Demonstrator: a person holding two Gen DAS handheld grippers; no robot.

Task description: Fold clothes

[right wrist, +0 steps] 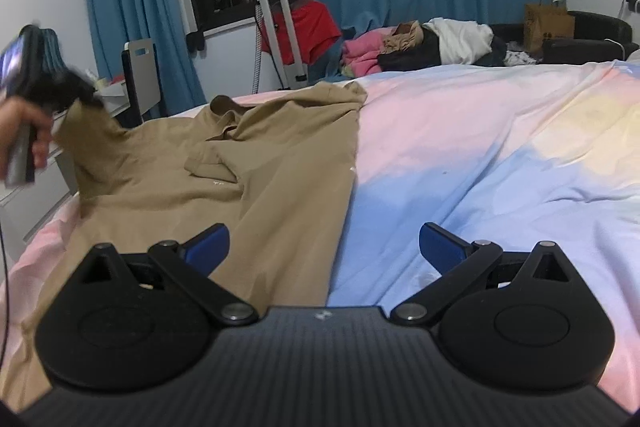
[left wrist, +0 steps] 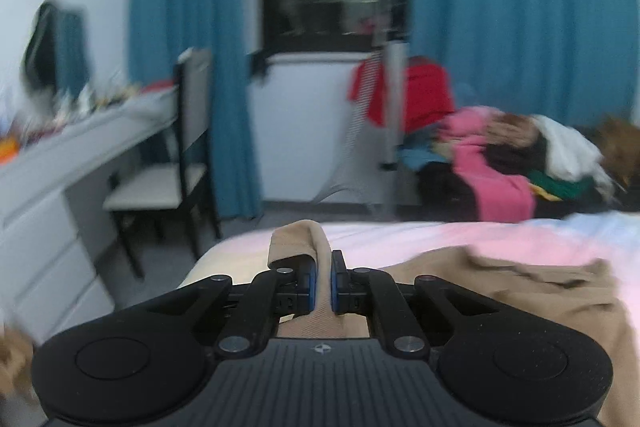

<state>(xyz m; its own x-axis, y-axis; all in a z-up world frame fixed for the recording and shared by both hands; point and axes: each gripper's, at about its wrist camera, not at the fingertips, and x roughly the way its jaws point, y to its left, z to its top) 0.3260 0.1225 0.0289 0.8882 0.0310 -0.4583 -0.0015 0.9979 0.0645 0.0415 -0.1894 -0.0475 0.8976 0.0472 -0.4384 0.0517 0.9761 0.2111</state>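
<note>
A tan shirt (right wrist: 256, 171) lies spread on the left half of the bed, collar toward the far edge. In the left wrist view my left gripper (left wrist: 323, 281) is shut on a fold of this tan shirt (left wrist: 298, 241), which bulges up between the blue pads. In the right wrist view that left gripper (right wrist: 86, 99) appears at the far left, held by a hand, lifting the shirt's left sleeve off the bed. My right gripper (right wrist: 324, 247) hangs open above the shirt's near right hem, with nothing between its fingers.
The bed has a pastel pink, blue and yellow sheet (right wrist: 500, 147). A pile of clothes (right wrist: 420, 47) lies beyond its far edge, beside a red garment on a stand (right wrist: 308, 27). A chair (left wrist: 168, 163) and white desk (left wrist: 72, 155) stand left of the bed. Blue curtains hang behind.
</note>
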